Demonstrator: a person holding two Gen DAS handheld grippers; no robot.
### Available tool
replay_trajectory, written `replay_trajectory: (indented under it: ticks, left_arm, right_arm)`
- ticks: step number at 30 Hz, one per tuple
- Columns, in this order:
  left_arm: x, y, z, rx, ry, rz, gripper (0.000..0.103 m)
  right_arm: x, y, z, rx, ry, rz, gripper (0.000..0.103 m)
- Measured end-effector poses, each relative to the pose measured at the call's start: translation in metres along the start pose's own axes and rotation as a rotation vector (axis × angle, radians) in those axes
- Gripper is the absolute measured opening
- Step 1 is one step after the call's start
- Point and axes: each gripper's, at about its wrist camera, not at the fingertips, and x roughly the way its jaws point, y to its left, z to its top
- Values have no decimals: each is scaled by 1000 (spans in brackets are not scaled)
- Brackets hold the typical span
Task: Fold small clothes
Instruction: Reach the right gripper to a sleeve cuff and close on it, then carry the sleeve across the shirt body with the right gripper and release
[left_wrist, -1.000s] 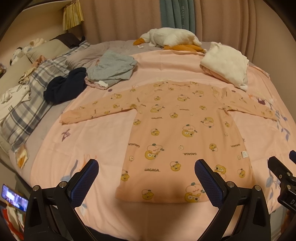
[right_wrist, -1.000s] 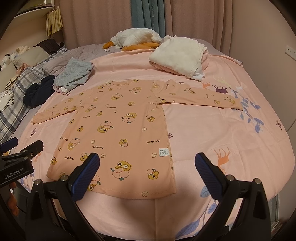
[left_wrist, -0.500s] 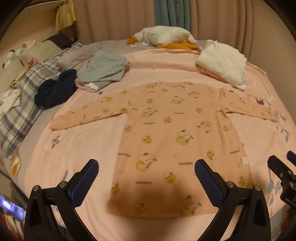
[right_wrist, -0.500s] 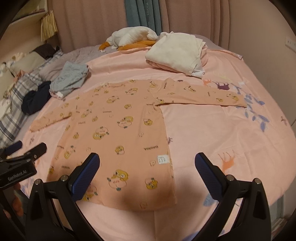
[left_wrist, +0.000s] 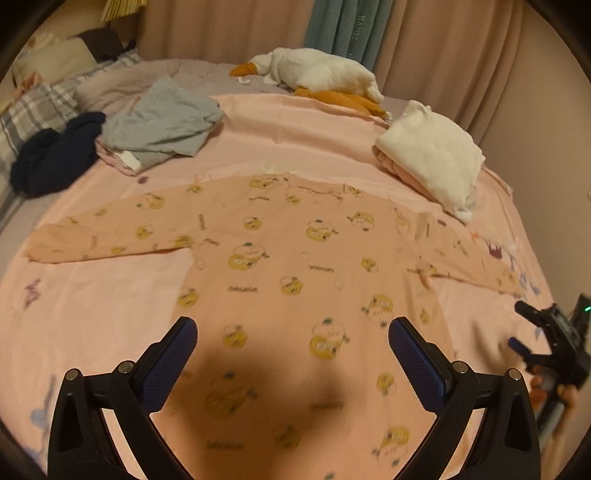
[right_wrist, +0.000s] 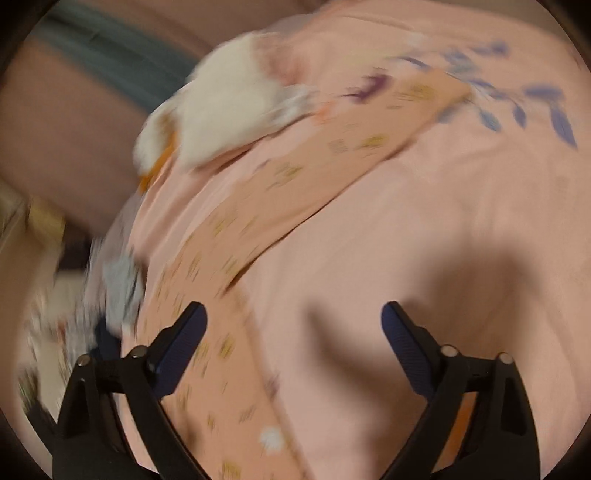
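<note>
A peach long-sleeved child's top (left_wrist: 295, 266) printed with yellow cartoon faces lies flat on the pink bedsheet (left_wrist: 110, 302), sleeves spread out to both sides. My left gripper (left_wrist: 291, 328) hovers open over its lower body, nothing between the fingers. In the blurred, tilted right wrist view the same top (right_wrist: 258, 229) runs diagonally. My right gripper (right_wrist: 293, 317) hangs beside the top's right edge, jaws wide and closing, with only bedsheet between them. The right gripper (left_wrist: 524, 332) also shows at the right edge of the left wrist view.
A folded white and pink pile (left_wrist: 432, 162) sits at the far right of the bed. A grey garment (left_wrist: 162, 122) and a dark navy one (left_wrist: 51, 151) lie at the far left. A white plush goose (left_wrist: 317, 74) rests by the curtains. Plaid bedding (left_wrist: 33, 110) lies left.
Both grippers have moved forward and lower over the bed. The right gripper rolled sharply, so its view is now tilted and blurred, and it shifted toward the top's right side.
</note>
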Motion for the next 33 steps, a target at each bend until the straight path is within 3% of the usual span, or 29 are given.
replay_trajectory:
  ticks: [4,11,14,17,18,20,25,29,33]
  left_arm:
    - [27,2,14,-32,41,-17,102]
    - [57,-5,30,-22,65,-15,102]
    - [67,-5,34,-24,73,-7,102]
    - [73,-4,35,-29,83,-7,102]
    - [75,-3,35,-31,87,-5,102]
    - [77,0,36,-31,93,6,102]
    - [74,13,40,-46,87,30,102]
    - [72,29,49,-86,90,20,102]
    - [69,49,58,-121,81,22,102]
  right_arm:
    - [11,-40,47,173,-96,-8,86]
    - [28,-79,110,333,-224,46,78]
    - [32,-88,127,368,-274,63,67]
    - [40,-96,140,390,-275,37,32]
    - [42,-96,143,388,-271,12,12]
    - [41,-94,146,367,-265,-19,8]
    - [21,-26,153,109,-305,-37,7]
    - [1,78,142,-163,-313,-19,7]
    - [1,179,109,-409,-307,-20,7]
